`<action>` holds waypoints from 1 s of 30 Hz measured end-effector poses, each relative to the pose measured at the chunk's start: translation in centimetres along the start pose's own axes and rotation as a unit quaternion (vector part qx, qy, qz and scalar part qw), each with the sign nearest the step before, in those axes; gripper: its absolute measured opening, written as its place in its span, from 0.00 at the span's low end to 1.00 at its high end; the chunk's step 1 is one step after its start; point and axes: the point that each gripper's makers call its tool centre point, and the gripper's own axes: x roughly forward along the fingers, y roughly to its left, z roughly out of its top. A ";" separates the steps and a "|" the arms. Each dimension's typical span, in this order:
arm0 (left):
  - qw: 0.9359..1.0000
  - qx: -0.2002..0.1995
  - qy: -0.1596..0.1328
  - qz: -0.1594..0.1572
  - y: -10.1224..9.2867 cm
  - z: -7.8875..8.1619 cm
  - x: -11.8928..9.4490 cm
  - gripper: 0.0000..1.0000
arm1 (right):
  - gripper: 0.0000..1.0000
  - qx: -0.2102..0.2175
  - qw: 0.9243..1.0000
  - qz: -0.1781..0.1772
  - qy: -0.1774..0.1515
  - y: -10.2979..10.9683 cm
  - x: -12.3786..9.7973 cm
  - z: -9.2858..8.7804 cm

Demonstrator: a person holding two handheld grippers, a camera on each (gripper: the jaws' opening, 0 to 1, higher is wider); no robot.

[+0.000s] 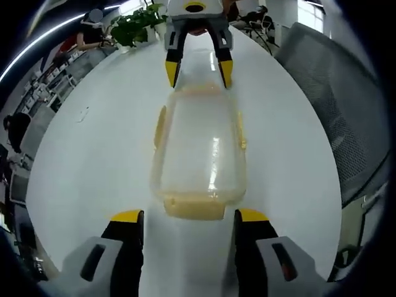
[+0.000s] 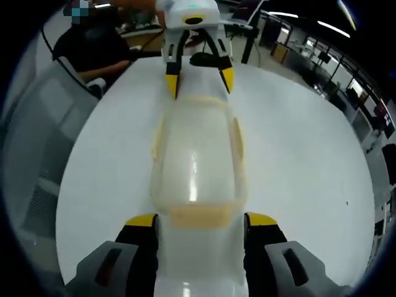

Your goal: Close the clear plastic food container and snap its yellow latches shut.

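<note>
White table (image 1: 93, 154), lidded clear container (image 1: 198, 154) between open grippers, contents unclear

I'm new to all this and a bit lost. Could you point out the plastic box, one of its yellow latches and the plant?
Plastic box (image 1: 201, 154): left gripper view, middle of its clear lid.
Yellow latch (image 1: 193, 206): left gripper view, near-end latch, its centre.
Plant (image 1: 137, 25): left gripper view, its leaves.

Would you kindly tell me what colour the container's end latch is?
Pale yellow; the latch shows best in the left gripper view.
</note>
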 end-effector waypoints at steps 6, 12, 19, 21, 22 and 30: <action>1.000 -0.011 -0.004 -0.009 0.4 0.0 0.3 0.59 | 0.52 0.013 1.000 0.011 0.009 -0.1 0.4 -0.5; 0.999 -0.013 -0.009 -0.028 0.2 0.3 0.6 0.56 | 0.50 0.027 0.999 0.020 0.004 -0.2 0.5 -0.5; 0.999 -0.003 -0.010 -0.049 -0.2 0.5 0.8 0.49 | 0.43 0.026 0.999 0.036 0.006 0.4 0.6 -0.4; 0.998 0.000 -0.008 -0.061 -0.6 0.5 0.9 0.43 | 0.43 0.024 0.999 0.037 0.005 0.4 0.6 -0.4; 0.997 0.005 -0.006 -0.074 -1.0 0.5 0.9 0.39 | 0.43 0.024 0.999 0.037 0.005 0.5 0.6 -0.4; 0.997 -0.009 0.006 -0.078 -0.9 0.5 1.1 0.39 | 0.39 0.024 0.999 0.041 0.001 0.4 0.6 -0.5</action>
